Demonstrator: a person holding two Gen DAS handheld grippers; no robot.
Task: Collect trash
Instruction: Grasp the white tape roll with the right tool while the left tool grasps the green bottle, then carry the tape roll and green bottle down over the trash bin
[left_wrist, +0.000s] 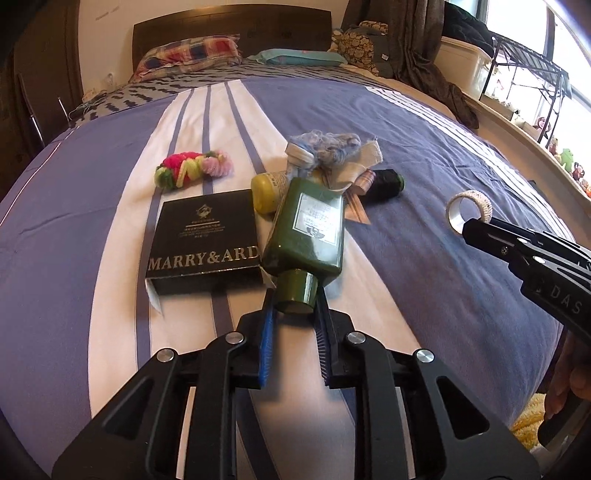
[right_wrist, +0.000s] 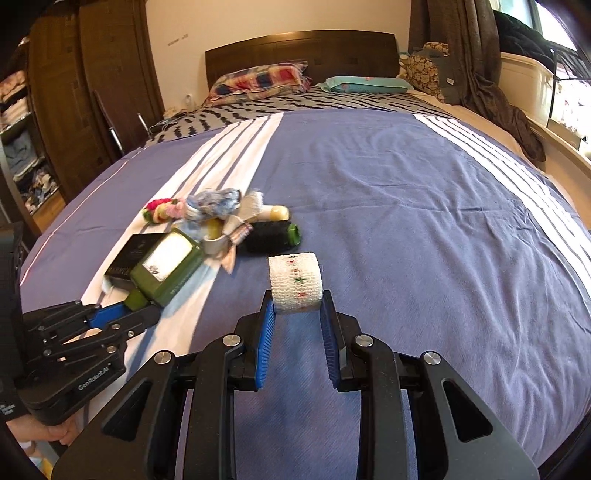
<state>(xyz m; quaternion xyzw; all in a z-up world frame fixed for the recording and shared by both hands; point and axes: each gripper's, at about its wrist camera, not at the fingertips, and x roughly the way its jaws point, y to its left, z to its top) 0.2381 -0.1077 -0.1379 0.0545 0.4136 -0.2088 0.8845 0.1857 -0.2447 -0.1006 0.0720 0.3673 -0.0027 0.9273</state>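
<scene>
The left gripper (left_wrist: 295, 299) pinches the green bottle (left_wrist: 306, 229) by its cap, probably for lifting; the right gripper (right_wrist: 297, 299) clamps a bandage roll (right_wrist: 294, 282).

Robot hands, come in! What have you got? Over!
Left gripper shut on green bottle cap. Right gripper shut on white tape roll. Black box touches bottle.

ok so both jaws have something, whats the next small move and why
Probably lift the left gripper a little: it is shut on the cap of the green bottle, which leans against the black box and yellow bottle. The right gripper already holds the bandage roll off the bed.
</scene>
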